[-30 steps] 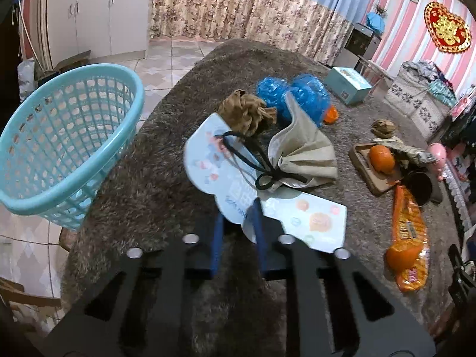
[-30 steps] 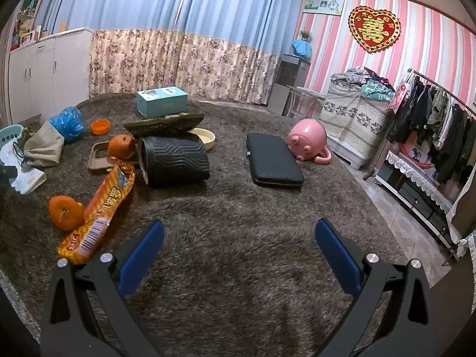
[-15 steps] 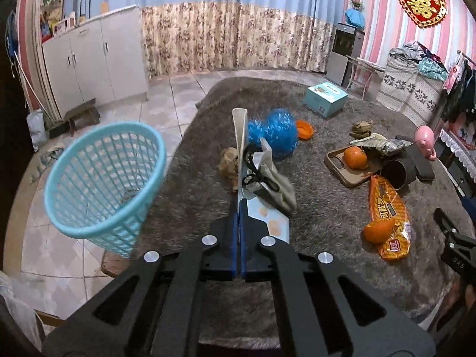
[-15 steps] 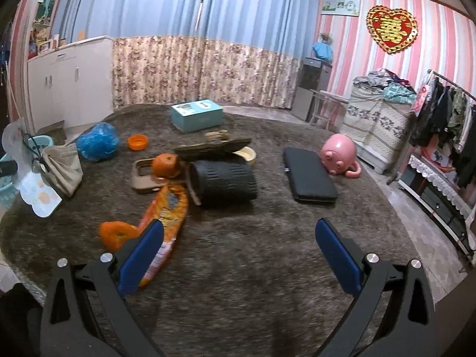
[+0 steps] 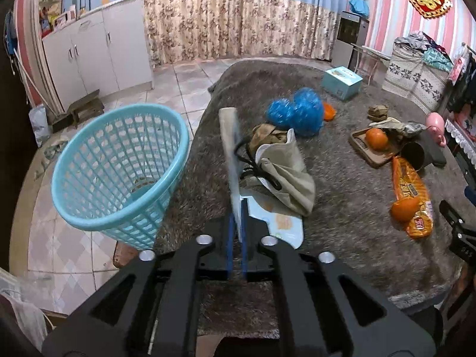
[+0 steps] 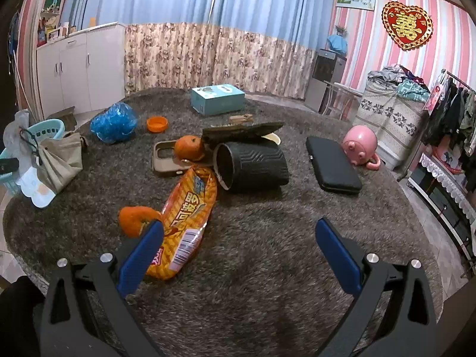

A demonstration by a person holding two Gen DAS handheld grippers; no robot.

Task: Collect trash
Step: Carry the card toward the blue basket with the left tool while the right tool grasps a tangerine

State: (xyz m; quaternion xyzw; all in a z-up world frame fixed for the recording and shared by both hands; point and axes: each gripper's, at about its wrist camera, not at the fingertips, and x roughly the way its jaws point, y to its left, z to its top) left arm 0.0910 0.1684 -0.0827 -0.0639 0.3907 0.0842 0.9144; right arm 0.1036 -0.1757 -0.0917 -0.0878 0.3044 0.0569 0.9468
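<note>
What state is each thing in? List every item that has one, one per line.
left gripper: clamped on the card, jaws opening
printed card: lifted on edge
right gripper: open, empty
blue basket: tilted, mouth open
black cup: lying on its side
beige pouch: slumped against the card
snack bag: lying flat

Pink-and-white striped walls [image 6: 357,44] carry a red heart ornament [image 6: 407,25] at the far right, and blue curtains [image 6: 178,0] over floral fabric [image 6: 208,56] span the far side. White cabinets [image 5: 98,50] stand at the far left on a pale tiled floor [image 5: 184,80]. A clothes rack [image 6: 455,107] fills the right edge.
</note>
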